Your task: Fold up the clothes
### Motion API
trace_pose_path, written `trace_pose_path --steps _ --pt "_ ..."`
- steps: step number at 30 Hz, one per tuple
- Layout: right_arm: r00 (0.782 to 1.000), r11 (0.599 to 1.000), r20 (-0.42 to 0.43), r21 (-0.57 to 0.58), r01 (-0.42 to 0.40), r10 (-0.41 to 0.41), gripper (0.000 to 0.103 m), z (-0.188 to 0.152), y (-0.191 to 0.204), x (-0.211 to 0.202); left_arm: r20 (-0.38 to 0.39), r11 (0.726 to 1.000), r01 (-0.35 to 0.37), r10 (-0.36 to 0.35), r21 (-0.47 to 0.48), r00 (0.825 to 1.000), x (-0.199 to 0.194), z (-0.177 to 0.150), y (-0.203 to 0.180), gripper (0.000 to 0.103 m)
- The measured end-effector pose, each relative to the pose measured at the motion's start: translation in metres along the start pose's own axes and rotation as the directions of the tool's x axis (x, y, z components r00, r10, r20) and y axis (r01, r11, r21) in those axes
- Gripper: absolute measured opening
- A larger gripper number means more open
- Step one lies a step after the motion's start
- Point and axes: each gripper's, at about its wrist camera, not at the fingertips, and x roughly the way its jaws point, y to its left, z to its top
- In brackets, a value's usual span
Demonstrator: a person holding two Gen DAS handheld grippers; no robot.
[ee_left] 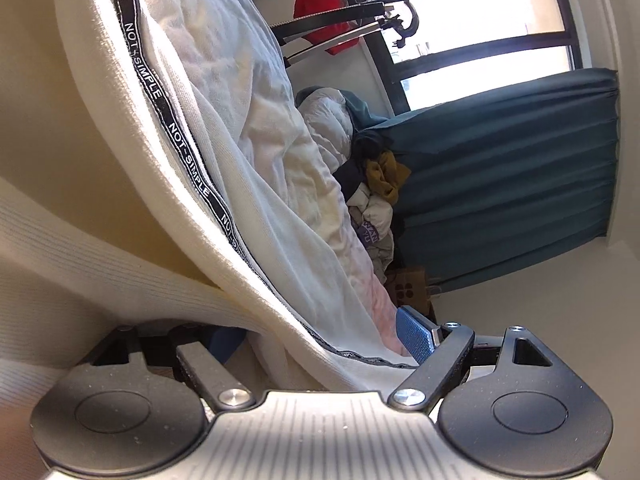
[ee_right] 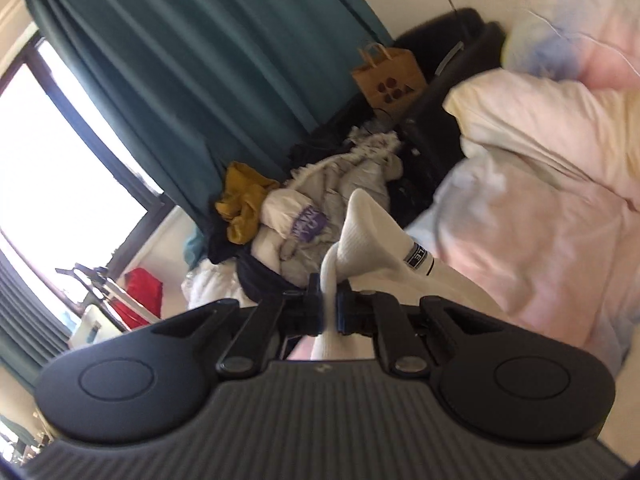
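Left wrist view: a cream-white garment (ee_left: 132, 216), its inner edge lined with black tape (ee_left: 160, 100) printed "NOT SIMPLE", drapes across the left tool (ee_left: 320, 340). The fingers stand wide apart with the cloth running between them; whether they grip it I cannot tell.

Right wrist view: the right tool (ee_right: 329, 312) is clamped tight on a bunched white ribbed hem (ee_right: 364, 236), raised above the pastel bedding (ee_right: 540, 208).

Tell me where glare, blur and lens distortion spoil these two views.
Left wrist view: the window is blown out white, and the fisheye bends the white garment with its NOT SIMPLE tape. Right wrist view: the window is overexposed too, the pastel bedding smears with blur, and the teal curtain curves; the cloth in the right claw stays sharp.
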Motion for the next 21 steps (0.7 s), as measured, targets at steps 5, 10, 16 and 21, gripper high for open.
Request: trace_pose_path --steps 5,10,16,21 --pt "0.995 0.997 0.082 -0.051 -0.052 0.056 0.009 0.021 0.05 -0.027 0.025 0.993 0.098 -0.096 -0.067 0.995 -0.003 0.005 0.007 0.08" --pt "0.992 0.995 0.106 -0.077 -0.056 0.064 0.009 0.025 0.043 -0.065 0.023 0.987 0.109 -0.107 -0.121 0.994 0.003 0.008 0.019 0.067" --pt "0.997 0.994 0.081 -0.109 -0.004 0.013 0.009 0.016 0.007 -0.108 0.031 0.99 0.077 -0.074 -0.12 0.997 0.001 0.006 0.018 0.026" --pt "0.997 0.996 0.022 -0.048 0.071 -0.07 0.01 0.0 -0.051 -0.108 0.023 0.997 -0.003 0.005 -0.077 1.0 -0.002 0.003 0.008 0.013"
